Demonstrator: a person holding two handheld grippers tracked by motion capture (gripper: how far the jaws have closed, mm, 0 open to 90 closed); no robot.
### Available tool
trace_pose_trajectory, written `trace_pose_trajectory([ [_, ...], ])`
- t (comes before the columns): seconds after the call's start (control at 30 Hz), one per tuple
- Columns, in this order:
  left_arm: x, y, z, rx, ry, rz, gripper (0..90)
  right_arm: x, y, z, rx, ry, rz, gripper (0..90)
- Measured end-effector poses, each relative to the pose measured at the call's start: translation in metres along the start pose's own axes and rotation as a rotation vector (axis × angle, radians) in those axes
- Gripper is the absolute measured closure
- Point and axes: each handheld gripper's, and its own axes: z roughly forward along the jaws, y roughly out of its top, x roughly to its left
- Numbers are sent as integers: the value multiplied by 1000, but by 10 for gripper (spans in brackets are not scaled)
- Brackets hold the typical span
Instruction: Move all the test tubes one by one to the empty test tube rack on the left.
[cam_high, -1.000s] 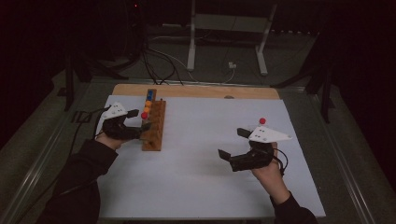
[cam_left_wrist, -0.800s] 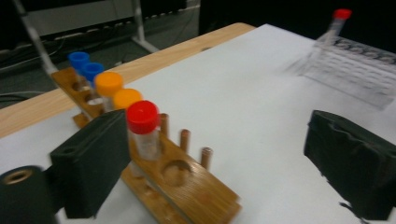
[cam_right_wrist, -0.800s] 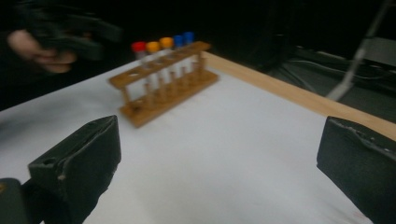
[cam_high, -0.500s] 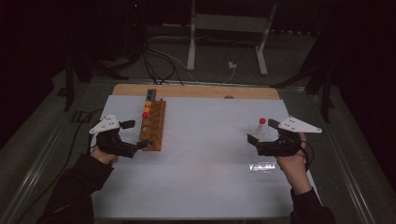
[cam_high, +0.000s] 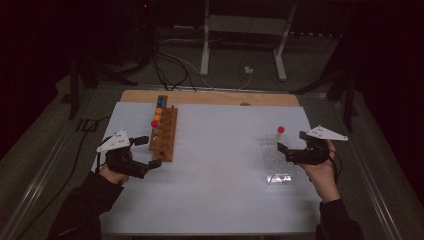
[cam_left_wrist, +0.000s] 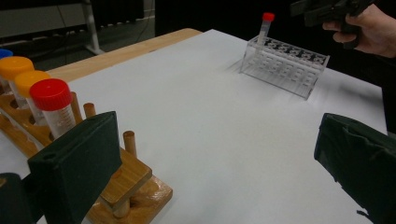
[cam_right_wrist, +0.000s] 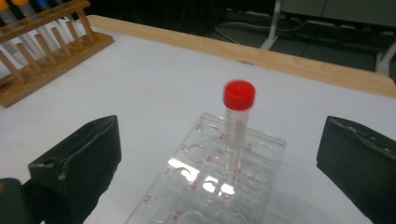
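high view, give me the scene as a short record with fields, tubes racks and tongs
wooden rack: brown wooden peg rack at the table's left, holding red, orange and blue capped tubes
clear rack: clear plastic tube rack at the right
tube in clear rack: one red-capped clear tube, upright at its far end
left tongs: open, beside the wooden rack
right tongs: open, empty, by the clear rack

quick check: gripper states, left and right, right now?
Left gripper: open, holding nothing, beside the wooden rack.
Right gripper: open, holding nothing, by the clear rack with the red-capped tube.
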Motion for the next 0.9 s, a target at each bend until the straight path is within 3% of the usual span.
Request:
trace_pose_trajectory([
  [0.37,1,-3,0,0,-8,-5,14,-10,-11,18,69,-12,21,102],
  [0.4,1,-3,0,0,-10,-6,14,-10,-11,20,76,-17,18,164],
  [0.5,1,-3,0,-2,-11,-6,14,-12,-12,24,102,-31,23,232],
  [0.63,1,-3,0,-2,-7,-4,14,-14,-10,27,107,-15,19,399],
  [0.9,1,-3,-1,-3,-7,-6,14,-17,-5,36,129,-31,21,536],
])
